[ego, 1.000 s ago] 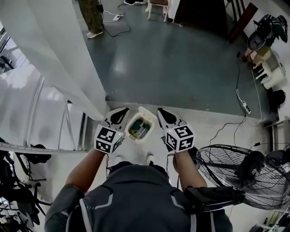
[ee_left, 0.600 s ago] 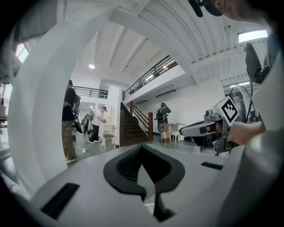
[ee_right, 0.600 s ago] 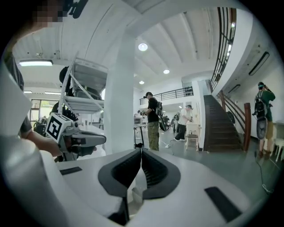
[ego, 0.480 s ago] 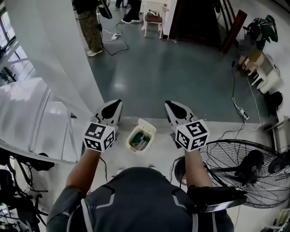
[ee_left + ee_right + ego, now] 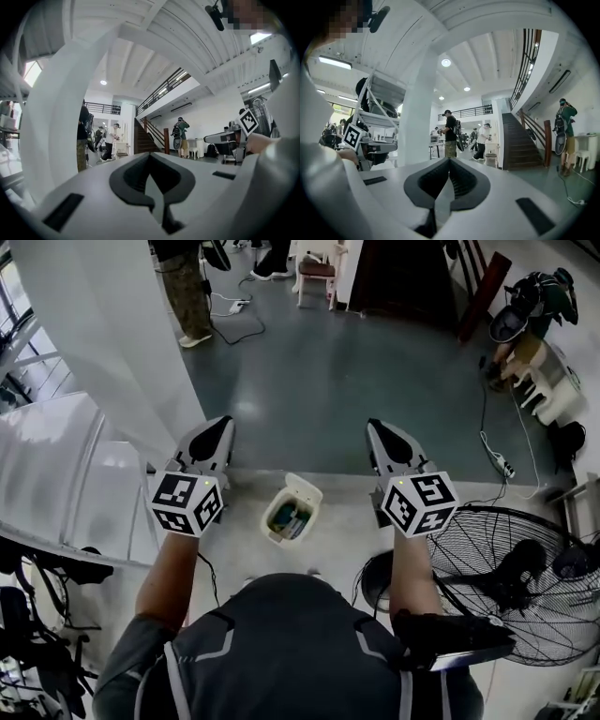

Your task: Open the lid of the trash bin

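A small white trash bin (image 5: 290, 510) stands on the floor below me, between my two arms. Its lid (image 5: 303, 488) is tipped up and back, and green and blue contents show inside. My left gripper (image 5: 217, 429) is held high to the left of the bin, well above it, jaws shut on nothing. The right gripper (image 5: 383, 432) hangs at the same height to the right, also shut and empty. In the left gripper view the left gripper (image 5: 150, 157) points level across the hall; the right gripper (image 5: 449, 161) does the same in its own view.
A large black floor fan (image 5: 506, 573) lies at my right. A white pillar (image 5: 103, 343) and metal shelving (image 5: 56, 474) stand on the left. A power strip and cable (image 5: 500, 457) trail over the floor. People stand far off near a staircase (image 5: 520, 138).
Both grippers have risen from beside the bin and spread apart, still shut. The bin has not moved and its lid stays up.
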### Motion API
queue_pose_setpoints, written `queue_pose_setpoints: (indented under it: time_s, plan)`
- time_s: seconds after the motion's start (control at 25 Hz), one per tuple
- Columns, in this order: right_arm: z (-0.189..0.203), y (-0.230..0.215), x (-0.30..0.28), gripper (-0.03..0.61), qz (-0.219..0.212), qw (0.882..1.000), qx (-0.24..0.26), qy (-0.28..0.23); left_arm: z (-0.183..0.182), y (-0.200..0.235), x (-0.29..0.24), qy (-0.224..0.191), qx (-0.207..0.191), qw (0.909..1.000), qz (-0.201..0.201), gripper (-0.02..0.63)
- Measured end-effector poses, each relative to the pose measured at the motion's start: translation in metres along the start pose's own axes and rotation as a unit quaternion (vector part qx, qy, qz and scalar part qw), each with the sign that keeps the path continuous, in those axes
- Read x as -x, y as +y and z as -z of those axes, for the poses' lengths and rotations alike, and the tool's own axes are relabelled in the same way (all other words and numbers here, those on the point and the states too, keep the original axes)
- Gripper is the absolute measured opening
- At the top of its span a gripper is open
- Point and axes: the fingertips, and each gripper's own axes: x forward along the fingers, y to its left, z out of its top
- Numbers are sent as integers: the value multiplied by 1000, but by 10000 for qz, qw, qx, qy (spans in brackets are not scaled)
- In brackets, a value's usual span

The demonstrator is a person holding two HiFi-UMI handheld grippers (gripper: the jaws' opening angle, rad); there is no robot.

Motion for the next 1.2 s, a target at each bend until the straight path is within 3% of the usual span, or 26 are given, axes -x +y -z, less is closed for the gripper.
queue_pose_setpoints:
  time_s: [0.24, 1.2]
  plan:
    - [-5, -18, 6, 26, 324, 9994, -3, -119, -6, 6, 6, -45, -20, 9998, -182, 9]
    - [-9, -28, -3, 26, 453, 9988, 135, -118, -4, 7, 0, -102, 4, 9997, -216, 9]
